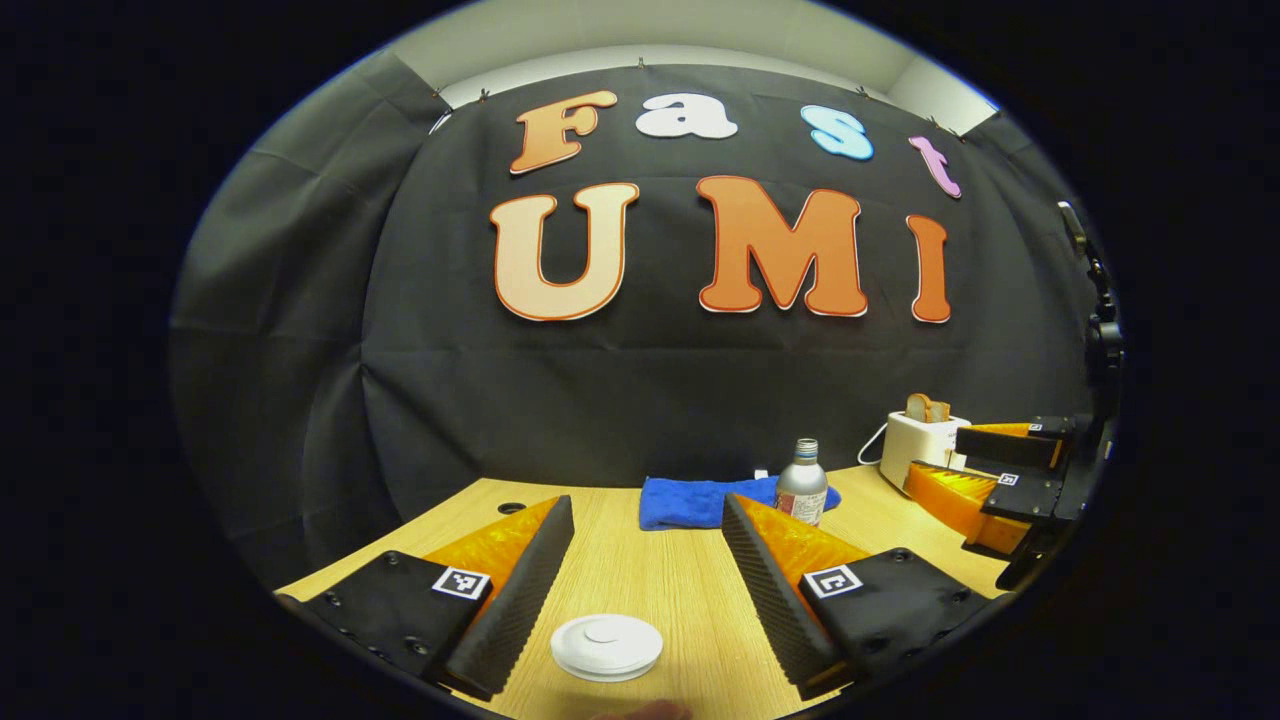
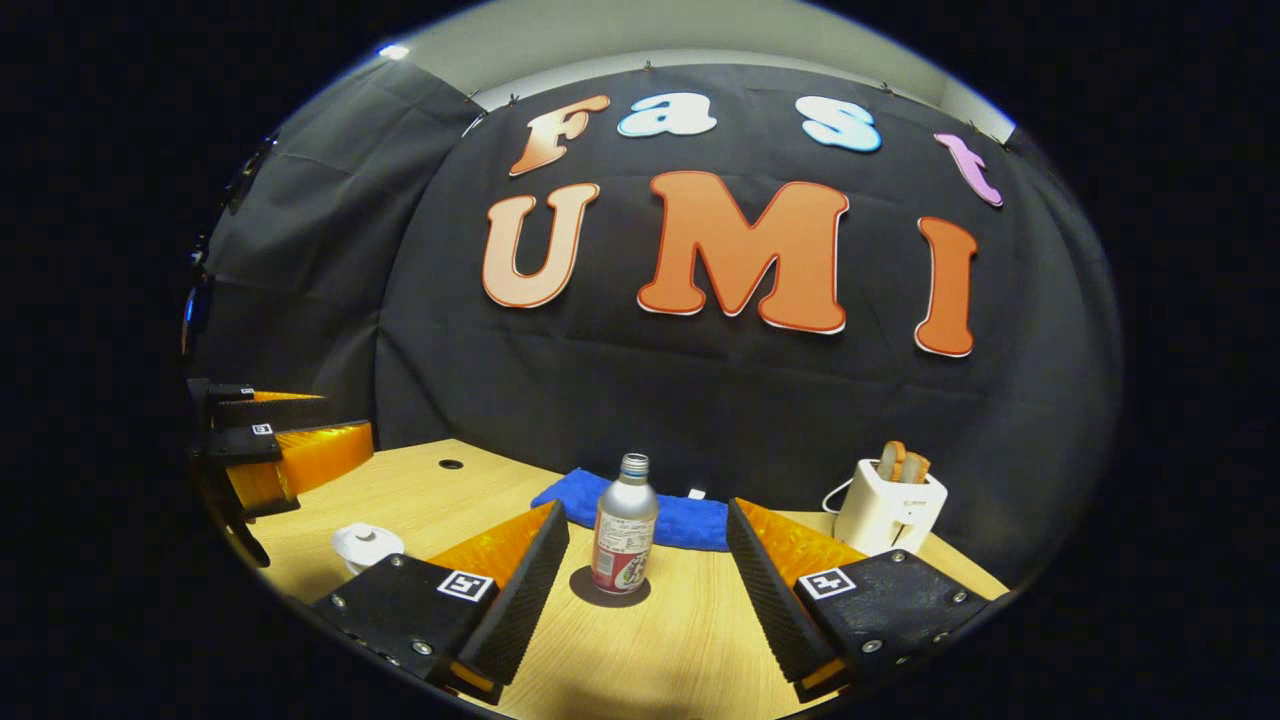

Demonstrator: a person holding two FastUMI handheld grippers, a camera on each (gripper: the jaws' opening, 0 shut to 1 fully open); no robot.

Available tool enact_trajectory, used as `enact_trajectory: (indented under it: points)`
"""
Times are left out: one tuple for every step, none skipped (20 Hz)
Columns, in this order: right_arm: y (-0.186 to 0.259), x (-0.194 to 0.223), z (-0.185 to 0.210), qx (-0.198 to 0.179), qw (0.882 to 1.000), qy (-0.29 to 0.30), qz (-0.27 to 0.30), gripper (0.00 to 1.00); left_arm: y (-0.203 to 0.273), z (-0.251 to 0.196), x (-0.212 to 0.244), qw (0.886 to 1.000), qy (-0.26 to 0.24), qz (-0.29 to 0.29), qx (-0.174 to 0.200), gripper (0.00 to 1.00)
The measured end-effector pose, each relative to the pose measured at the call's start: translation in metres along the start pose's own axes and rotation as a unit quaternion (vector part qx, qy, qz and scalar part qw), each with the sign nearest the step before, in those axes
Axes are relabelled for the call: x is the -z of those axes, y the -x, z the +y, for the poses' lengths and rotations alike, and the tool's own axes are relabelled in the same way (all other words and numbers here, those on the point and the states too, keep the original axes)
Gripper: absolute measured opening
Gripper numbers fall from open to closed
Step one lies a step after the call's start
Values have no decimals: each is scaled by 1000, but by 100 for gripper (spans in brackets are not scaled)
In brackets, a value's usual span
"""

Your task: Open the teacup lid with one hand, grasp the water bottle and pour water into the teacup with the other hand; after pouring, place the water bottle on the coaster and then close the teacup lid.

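Left gripper: jaws held wide apart, nothing touched; the lidded teacup is seen on the table near and between them. Right gripper: jaws spread wide, empty. The water bottle is stood upright on the coaster, between the fingers, untouched.

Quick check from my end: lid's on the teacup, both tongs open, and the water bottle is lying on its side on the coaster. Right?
Not quite. The water bottle stands upright on the coaster, as the right gripper view shows, between the open right tongs. The rest holds: the lid sits on the teacup and the left tongs are open.
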State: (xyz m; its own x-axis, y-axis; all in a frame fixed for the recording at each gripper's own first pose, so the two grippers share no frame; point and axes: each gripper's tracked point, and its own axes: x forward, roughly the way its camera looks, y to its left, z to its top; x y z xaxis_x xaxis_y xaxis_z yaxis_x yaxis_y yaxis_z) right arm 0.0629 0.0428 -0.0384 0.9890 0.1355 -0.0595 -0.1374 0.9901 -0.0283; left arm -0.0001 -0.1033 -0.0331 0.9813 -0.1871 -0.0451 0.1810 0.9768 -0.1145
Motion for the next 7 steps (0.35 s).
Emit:
enact_trajectory:
  points:
    - [4, 0, -5, 5, 1000, 1, -1, 95, 1, 0, 2, 1000, -2, 1, -3, 99]
    - [7, 0, -9, 9, 1000, 2, -3, 95, 2, 0, 0, 1000, 1, -1, -4, 100]
    - [11, 1, -14, 13, 1000, 4, -3, 95, 2, 0, -1, 1000, 5, -3, -5, 100]
    - [14, 3, -19, 17, 1000, 4, -1, 91, 3, -1, -2, 1000, 8, -5, -5, 94]
    - [17, 7, -23, 22, 1000, 2, 1, 91, 3, 0, 0, 1000, 9, -5, -8, 94]
    - [19, 9, -27, 23, 1000, -1, 4, 95, 3, 1, 0, 1000, 11, -6, -9, 98]
    - [21, 9, -30, 27, 1000, -4, 5, 95, 5, -1, 0, 1000, 13, -7, -9, 94]
